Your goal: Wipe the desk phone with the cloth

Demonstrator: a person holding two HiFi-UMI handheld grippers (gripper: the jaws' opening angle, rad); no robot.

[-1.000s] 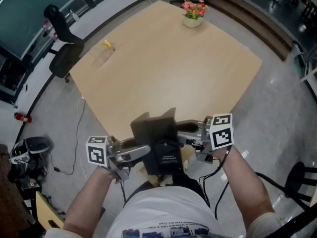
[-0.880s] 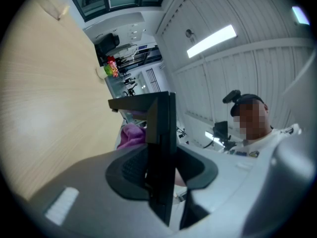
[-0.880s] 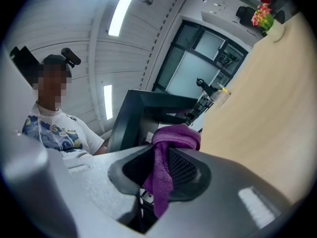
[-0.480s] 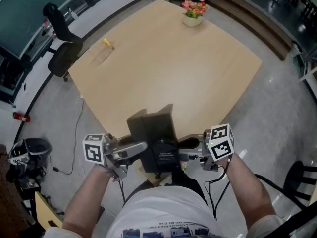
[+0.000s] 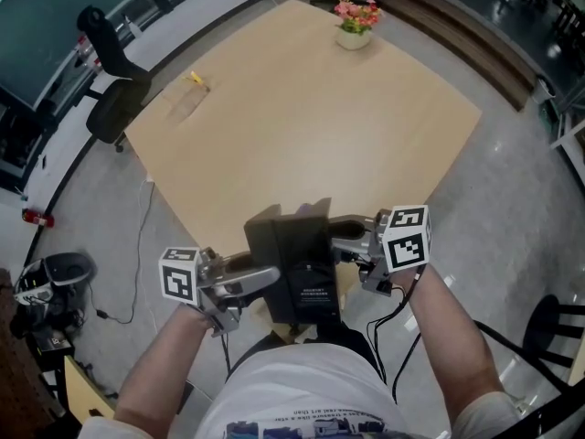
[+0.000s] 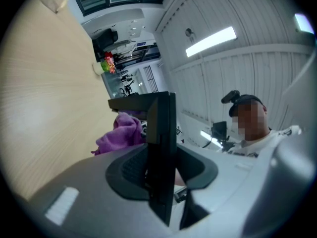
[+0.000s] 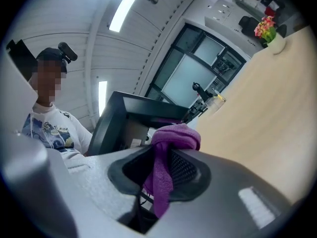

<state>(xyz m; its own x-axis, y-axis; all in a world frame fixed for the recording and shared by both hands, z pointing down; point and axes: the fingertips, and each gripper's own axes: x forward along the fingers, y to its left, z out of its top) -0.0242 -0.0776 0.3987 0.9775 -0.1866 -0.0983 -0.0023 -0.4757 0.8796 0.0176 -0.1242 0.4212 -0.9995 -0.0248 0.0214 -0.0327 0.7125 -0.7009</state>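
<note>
Left gripper (image 5: 259,278): its jaws stood partly apart and clamped on the left edge of the desk phone (image 5: 306,265), with the thin black body between the pads.
Right gripper (image 5: 347,239): its jaws were closed on a purple cloth (image 7: 173,138), which bunched at the tips, just beside the phone's right side.
Desk phone: it was held up between the two grippers over the near corner of the table (image 5: 311,117), close to the person's chest.
Table: it was light wood, with a flower pot (image 5: 356,27) at the far edge.
</note>
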